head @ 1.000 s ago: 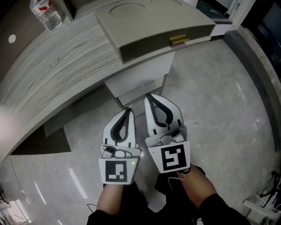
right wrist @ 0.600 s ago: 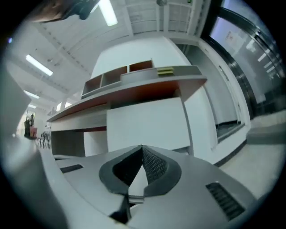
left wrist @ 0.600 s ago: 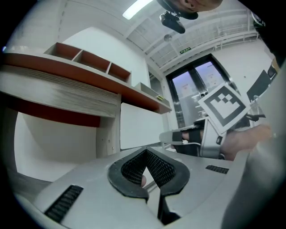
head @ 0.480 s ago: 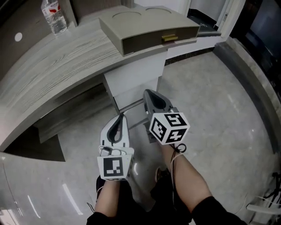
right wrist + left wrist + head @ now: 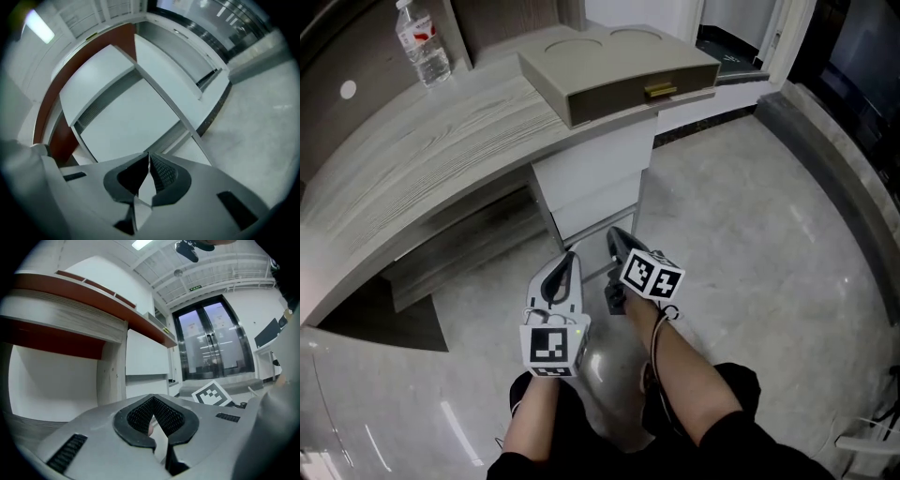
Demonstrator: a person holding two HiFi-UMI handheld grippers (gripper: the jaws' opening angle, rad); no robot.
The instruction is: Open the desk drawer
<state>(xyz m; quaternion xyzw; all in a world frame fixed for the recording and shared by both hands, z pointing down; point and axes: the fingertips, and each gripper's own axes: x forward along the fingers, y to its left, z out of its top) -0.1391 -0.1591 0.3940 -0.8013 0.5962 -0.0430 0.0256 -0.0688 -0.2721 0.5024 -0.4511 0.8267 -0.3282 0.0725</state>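
A white drawer pedestal [image 5: 592, 178] stands under the wood-grain desk [image 5: 422, 150], its stacked drawer fronts [image 5: 131, 117] filling the right gripper view at a tilt. On the desk top sits a flat beige drawer box [image 5: 614, 66] with a small gold handle [image 5: 659, 91]. My left gripper [image 5: 569, 258] is shut and empty, held low over the floor and pointing at the pedestal's lower front. My right gripper [image 5: 614, 236] is beside it, rolled to one side, also shut with nothing between the jaws [image 5: 149, 157]. Neither touches the pedestal. In the left gripper view the closed tips [image 5: 152, 398] face the pedestal [image 5: 146, 366].
A water bottle [image 5: 425, 42] stands at the desk's far left. Glossy grey floor [image 5: 750, 216] spreads right of the pedestal, bounded by a dark curb [image 5: 853, 169]. Glass doors [image 5: 211, 343] stand beyond the desk. The person's knees are below the grippers.
Both grippers have dropped lower toward the floor in front of the pedestal, the right one much further. The right gripper has rolled, so its marker cube now shows a corner.
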